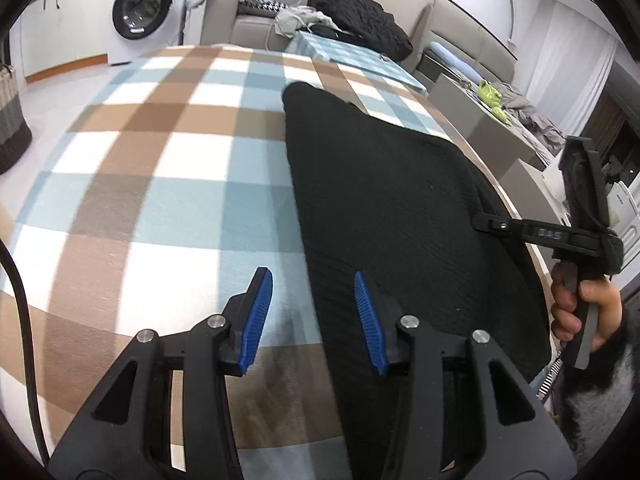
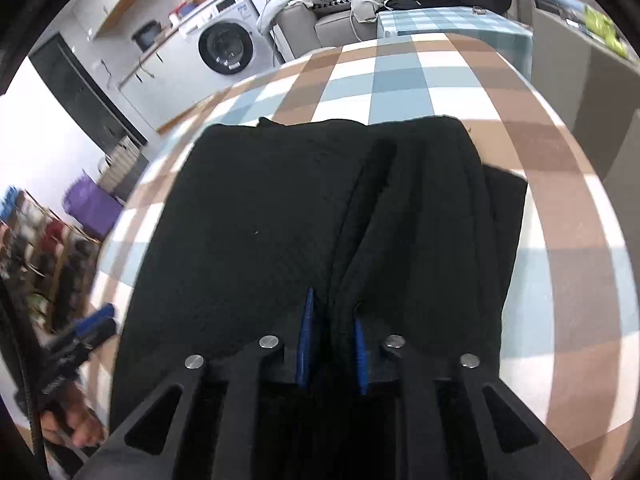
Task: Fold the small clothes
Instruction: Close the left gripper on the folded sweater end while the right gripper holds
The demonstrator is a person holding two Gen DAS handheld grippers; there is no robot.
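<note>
A black knit garment (image 1: 400,216) lies flat on the checked tablecloth (image 1: 160,168). My left gripper (image 1: 314,280) is open and empty, just above the cloth, straddling the garment's left edge. In the right wrist view the garment (image 2: 248,216) has a raised fold running down its middle. My right gripper (image 2: 334,312) is shut on that fold at the near edge. The right gripper also shows in the left wrist view (image 1: 488,222), at the garment's right edge. The left gripper shows blurred in the right wrist view (image 2: 94,320), at the left.
The table's edges curve away at the far side (image 1: 200,46) and at the right (image 1: 532,240). A sofa with a black cushion (image 1: 360,20) and clothes stands behind. A washing machine (image 1: 140,8) is at the back left. Grey boxes (image 1: 496,128) stand to the right.
</note>
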